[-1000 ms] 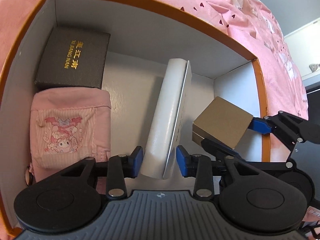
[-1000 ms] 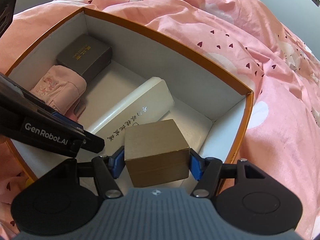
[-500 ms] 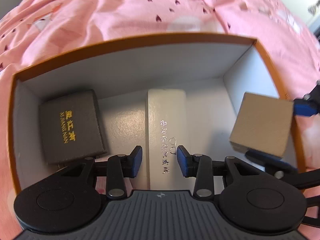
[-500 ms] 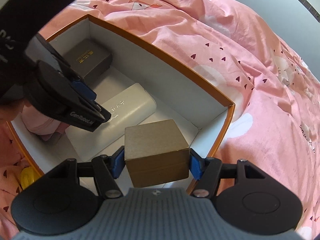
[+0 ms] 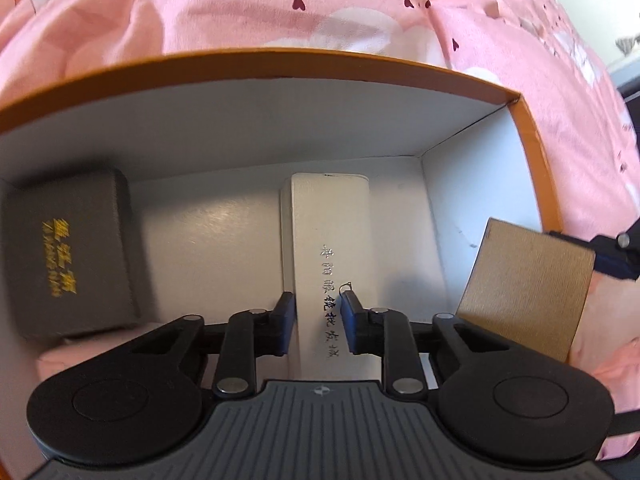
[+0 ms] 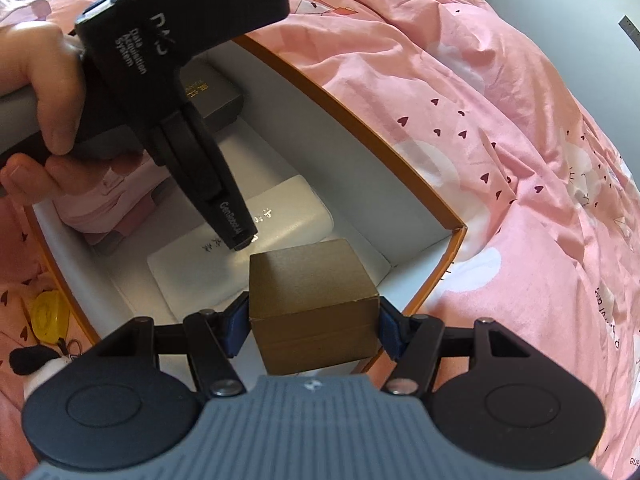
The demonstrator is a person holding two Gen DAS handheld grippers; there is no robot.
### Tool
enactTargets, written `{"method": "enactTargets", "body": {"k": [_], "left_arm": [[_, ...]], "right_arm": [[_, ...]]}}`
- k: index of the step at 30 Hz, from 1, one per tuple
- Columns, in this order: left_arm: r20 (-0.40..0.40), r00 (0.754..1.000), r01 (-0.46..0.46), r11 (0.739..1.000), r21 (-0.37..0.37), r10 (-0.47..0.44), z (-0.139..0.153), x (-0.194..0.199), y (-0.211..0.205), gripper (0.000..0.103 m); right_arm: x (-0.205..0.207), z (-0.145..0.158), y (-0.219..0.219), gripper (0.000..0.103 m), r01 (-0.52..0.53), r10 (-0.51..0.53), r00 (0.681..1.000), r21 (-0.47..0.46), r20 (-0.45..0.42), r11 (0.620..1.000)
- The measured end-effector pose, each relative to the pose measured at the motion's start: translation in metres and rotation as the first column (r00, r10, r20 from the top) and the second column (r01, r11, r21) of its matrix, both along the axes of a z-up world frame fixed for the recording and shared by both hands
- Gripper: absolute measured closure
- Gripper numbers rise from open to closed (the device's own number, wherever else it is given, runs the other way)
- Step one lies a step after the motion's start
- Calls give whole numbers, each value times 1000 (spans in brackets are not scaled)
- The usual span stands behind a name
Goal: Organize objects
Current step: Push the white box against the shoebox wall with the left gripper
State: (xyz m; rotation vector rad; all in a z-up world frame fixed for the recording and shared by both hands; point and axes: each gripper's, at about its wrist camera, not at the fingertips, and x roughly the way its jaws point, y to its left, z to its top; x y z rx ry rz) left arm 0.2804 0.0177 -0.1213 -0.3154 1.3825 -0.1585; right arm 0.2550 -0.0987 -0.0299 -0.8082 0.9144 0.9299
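An orange-rimmed storage box (image 5: pixel 280 58) (image 6: pixel 360 120) sits on a pink bedspread. On its floor a long white case (image 5: pixel 328 216) (image 6: pixel 288 216) lies flat, lettering up. My left gripper (image 5: pixel 319 320) (image 6: pixel 240 240) hovers over the case, its jaws closing with nothing pinched between them. A brown cube box (image 6: pixel 308 280) (image 5: pixel 524 284) hangs over the box's right end, and my right gripper (image 6: pixel 314 322) is shut on its two sides. A dark box with gold lettering (image 5: pixel 64 252) (image 6: pixel 212 92) and a pink pouch (image 5: pixel 68 354) (image 6: pixel 96 204) fill the left end.
A hand (image 6: pixel 36 80) holds the left gripper's handle above the storage box. Outside the near wall lie a yellow item (image 6: pixel 48 312) and a black-and-white plush (image 6: pixel 36 364). White floor shows between the dark box and the case.
The white case went from standing on edge between the left jaws to lying flat on the floor. The left gripper drew back and its jaws narrowed. The right gripper kept the brown box.
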Motion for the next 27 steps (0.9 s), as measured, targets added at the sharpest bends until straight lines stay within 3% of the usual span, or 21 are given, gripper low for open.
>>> {"method": "enactTargets", "body": {"k": [4,10,17,27], "left_arm": [[21,997,-76,996,-51,77,-4,0,-4,80],[48,995,-75,990,-119,82,-10,12,-12,89],[46,997,-60,983,-173,69,-16,30,-17,92],[46,999,-20,987,-159,28,-18,42,-25,94]], "right_arm": [[-1,6,-4,38,-45,46,999,-30,25,999],[1,11,-10,38,-67,67,998,-34,2,997],[1,9,-10,38,-94,94,996,-67,2,993],[8,8,-10,38,-87,86,996,-86,-16,992]]}}
